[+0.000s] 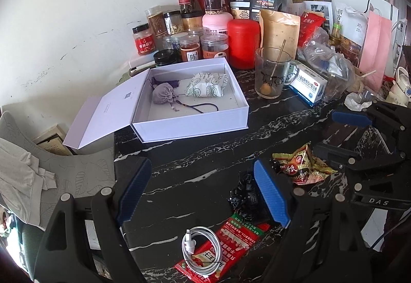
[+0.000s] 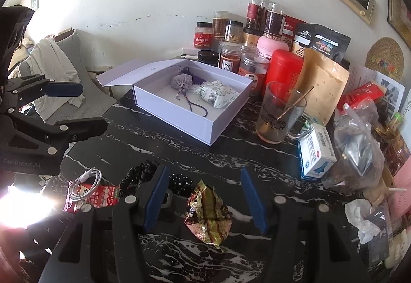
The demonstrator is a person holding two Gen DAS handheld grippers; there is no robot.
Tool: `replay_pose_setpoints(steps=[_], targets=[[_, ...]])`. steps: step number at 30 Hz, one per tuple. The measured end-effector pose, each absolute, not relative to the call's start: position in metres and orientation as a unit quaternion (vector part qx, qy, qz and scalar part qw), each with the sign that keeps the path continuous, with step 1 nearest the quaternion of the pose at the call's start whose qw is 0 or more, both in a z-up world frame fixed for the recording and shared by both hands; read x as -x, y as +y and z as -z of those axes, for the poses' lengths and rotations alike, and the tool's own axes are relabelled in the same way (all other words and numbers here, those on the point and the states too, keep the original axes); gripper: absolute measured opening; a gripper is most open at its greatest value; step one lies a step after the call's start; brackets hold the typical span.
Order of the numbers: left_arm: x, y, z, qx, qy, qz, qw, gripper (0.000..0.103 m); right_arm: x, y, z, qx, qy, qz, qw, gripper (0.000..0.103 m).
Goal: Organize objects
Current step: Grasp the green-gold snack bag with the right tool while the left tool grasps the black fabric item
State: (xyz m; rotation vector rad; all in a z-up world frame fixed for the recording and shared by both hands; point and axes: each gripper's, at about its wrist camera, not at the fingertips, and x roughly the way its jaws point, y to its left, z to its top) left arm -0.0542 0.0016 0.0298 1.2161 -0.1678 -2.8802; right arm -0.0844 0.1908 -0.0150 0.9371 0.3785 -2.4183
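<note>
Right wrist view puts the crumpled foil snack wrapper [image 2: 208, 216] low in the centre of the frame, lying on the black marble table [image 2: 231, 154] directly between the spread fingers of the right gripper [image 2: 205, 202], which are wide apart and touch nothing. The wrapper's long axis runs roughly up and down the frame, along the fingers, so closing across its narrow width looks the likely next move; the right gripper is plainly the nearer one.

Left of it lie one black hair scrunchie [image 2: 138, 175], one polka-dot item I cannot identify, one coiled white cable [image 2: 86, 186] and one red packet [image 2: 102, 197] beneath the cable.

From the left wrist view, the left gripper [image 1: 203, 191] is also open and empty, with the cable and packet at lower centre of its frame and the scrunchie near its right finger.

Further up, at mid-frame, sits one open lilac box [image 2: 190, 100], lid folded back to the left, holding two things: one grey drawstring pouch [image 2: 179, 82] and one patterned packet [image 2: 218, 96]. To the right stands one glass mug [image 2: 280, 113] with a stick in it, one blue-and-white medicine box [image 2: 316, 152] beside it, and jars against the wall, too overlapped to count surely.
</note>
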Motion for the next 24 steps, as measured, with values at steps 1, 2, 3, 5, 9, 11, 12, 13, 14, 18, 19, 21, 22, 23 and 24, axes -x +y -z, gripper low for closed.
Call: replay_pose_setpoints(steps=[1,2,3,5,9,11,12,13,14,18,19,21,22,23,24], targets=[[0.055,0.002,-0.027,-0.388,-0.055,0.920,0.004,0.081,0.085,0.192,0.018,-0.348,0.136,0.891,0.256,0.060],[0.056,0.003,-0.025,-0.387,-0.055,0.920,0.001,0.081,0.086,0.193,0.021,-0.350,0.133,0.891,0.256,0.062],[0.056,0.004,-0.022,-0.387,-0.055,0.921,-0.001,0.081,0.087,0.194,0.024,-0.354,0.129,0.890,0.256,0.062],[0.057,0.006,-0.015,-0.390,-0.055,0.919,-0.008,0.081,0.089,0.195,0.031,-0.362,0.125,0.888,0.255,0.063],[0.062,0.010,0.003,-0.407,-0.054,0.911,-0.022,0.081,0.094,0.198,0.040,-0.370,0.124,0.887,0.247,0.063],[0.064,0.012,0.013,-0.416,-0.053,0.908,-0.027,0.081,0.096,0.200,0.043,-0.373,0.122,0.887,0.245,0.063],[0.065,0.012,0.017,-0.419,-0.052,0.906,-0.030,0.081,0.098,0.201,0.046,-0.375,0.123,0.887,0.242,0.063],[0.066,0.012,0.021,-0.422,-0.050,0.905,-0.031,0.081,0.098,0.202,0.047,-0.376,0.125,0.887,0.238,0.063],[0.067,0.013,0.026,-0.425,-0.049,0.903,-0.033,0.081,0.098,0.203,0.050,-0.376,0.127,0.887,0.234,0.063],[0.070,0.013,0.042,-0.440,-0.048,0.896,-0.041,0.081,0.101,0.207,0.059,-0.385,0.124,0.886,0.228,0.066],[0.072,0.014,0.047,-0.445,-0.047,0.893,-0.043,0.081,0.102,0.208,0.061,-0.387,0.123,0.886,0.225,0.069],[0.073,0.015,0.054,-0.452,-0.042,0.890,-0.050,0.081,0.103,0.211,0.066,-0.389,0.121,0.886,0.221,0.069],[0.074,0.015,0.058,-0.456,-0.039,0.888,-0.053,0.081,0.104,0.212,0.068,-0.391,0.118,0.886,0.218,0.069],[0.075,0.014,0.062,-0.459,-0.038,0.886,-0.055,0.081,0.106,0.214,0.070,-0.394,0.114,0.886,0.216,0.069],[0.076,0.014,0.066,-0.462,-0.037,0.884,-0.056,0.081,0.108,0.215,0.073,-0.398,0.108,0.885,0.216,0.069]])
